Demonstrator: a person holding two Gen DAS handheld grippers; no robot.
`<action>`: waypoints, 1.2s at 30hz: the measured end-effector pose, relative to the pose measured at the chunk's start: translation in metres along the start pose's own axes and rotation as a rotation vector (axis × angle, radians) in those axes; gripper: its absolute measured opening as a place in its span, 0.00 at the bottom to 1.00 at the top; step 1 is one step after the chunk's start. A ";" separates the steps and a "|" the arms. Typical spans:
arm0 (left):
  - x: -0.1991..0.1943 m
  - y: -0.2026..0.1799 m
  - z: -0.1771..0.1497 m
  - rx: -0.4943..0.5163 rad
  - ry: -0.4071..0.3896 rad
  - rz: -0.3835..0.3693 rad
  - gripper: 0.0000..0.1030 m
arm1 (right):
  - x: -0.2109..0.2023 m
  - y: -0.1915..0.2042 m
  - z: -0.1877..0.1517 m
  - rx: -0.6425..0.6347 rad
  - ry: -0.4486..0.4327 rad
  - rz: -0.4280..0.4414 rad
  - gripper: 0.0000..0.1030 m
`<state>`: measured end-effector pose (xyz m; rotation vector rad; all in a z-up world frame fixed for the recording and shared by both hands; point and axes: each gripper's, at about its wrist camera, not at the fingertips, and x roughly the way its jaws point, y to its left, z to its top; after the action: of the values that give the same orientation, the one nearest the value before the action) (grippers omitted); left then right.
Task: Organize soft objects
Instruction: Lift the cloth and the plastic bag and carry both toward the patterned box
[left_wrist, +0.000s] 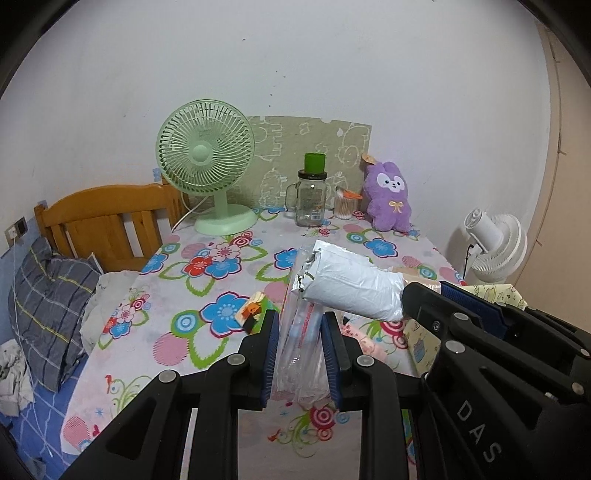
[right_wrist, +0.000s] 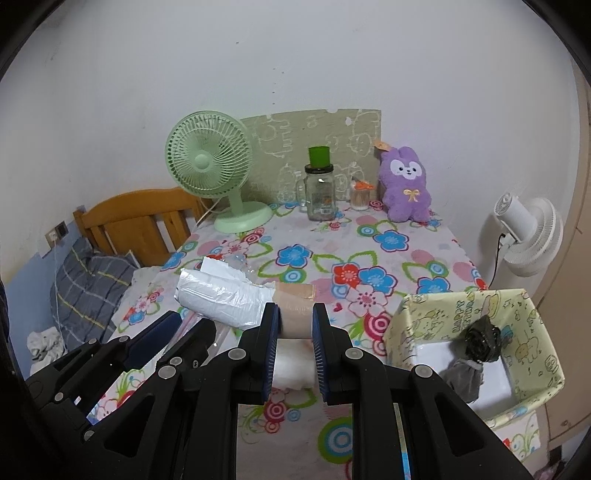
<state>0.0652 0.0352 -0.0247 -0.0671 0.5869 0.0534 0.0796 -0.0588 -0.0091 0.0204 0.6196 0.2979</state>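
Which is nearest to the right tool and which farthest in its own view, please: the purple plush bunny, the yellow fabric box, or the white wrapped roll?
1. White wrapped roll: gripped by the right tool, extending left.
2. Yellow fabric box: near right.
3. Purple plush bunny: back right, by the wall.

Home bedroom: wooden bed (left_wrist: 110, 221), pillow (left_wrist: 48, 306).

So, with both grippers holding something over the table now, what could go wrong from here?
1. The right gripper grips the white roll only at its beige end, so the long free end could sag or slip out.
2. The left gripper pinches a thin clear plastic bag, which could slide free or tear.
3. Both grippers are close together, so they might collide.
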 end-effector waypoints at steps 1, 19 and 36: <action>0.001 -0.002 0.001 -0.001 -0.001 -0.001 0.22 | 0.000 -0.003 0.001 0.001 -0.001 -0.002 0.21; 0.013 -0.055 0.014 0.037 -0.025 -0.045 0.22 | -0.008 -0.058 0.012 0.038 -0.037 -0.055 0.21; 0.026 -0.109 0.015 0.076 -0.020 -0.102 0.22 | -0.015 -0.112 0.008 0.077 -0.060 -0.117 0.21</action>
<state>0.1026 -0.0716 -0.0211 -0.0228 0.5639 -0.0673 0.1027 -0.1693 -0.0059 0.0668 0.5706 0.1595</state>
